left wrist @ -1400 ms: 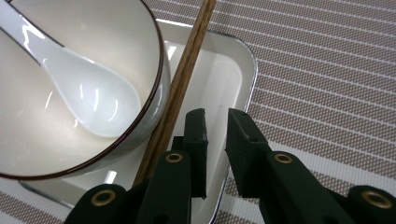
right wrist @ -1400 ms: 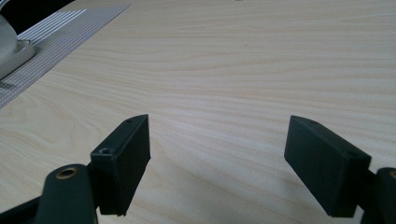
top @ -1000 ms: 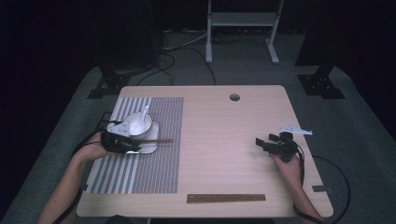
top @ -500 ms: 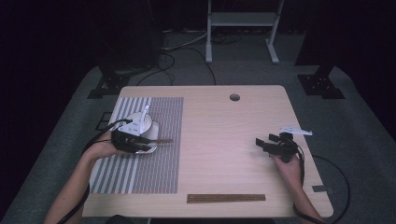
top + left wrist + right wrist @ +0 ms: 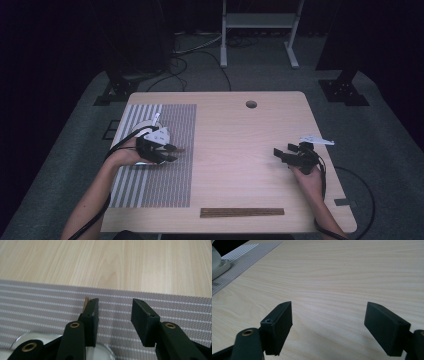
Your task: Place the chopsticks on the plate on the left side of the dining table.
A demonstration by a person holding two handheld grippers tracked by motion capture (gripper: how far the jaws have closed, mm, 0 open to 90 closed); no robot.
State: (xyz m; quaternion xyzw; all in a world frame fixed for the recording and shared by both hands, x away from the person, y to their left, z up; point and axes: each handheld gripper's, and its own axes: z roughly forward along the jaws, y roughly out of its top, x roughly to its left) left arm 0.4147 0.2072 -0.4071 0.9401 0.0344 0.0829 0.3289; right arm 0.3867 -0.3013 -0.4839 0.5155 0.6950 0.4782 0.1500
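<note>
Since a second ago the left gripper has slid along the grey striped woven placemat toward the table's middle, off the round white plate, and its jaws have just been opening. In the left gripper view they stand apart with nothing but mat between the pads, so the thin brown wooden stick is released: it lies on the mat just outside the left-hand jaw, only its tip peeking past the jaw's edge. From above, the stick is a short dark sliver beside the jaws, and its full length is hidden under the gripper and the hand. How far it reaches back toward the plate I cannot tell. The plate itself is largely covered by the left hand from above, and in the left gripper view only a pale curved edge shows between the jaw arms.

The right gripper has kept its place on the bare light wooden table, jaws wide apart and holding nothing, as its own view shows. A white slip of paper or card lies just behind it, too small to read. A long brown wooden ruler-like strip lies along the near edge of the table, well apart from both grippers.
</note>
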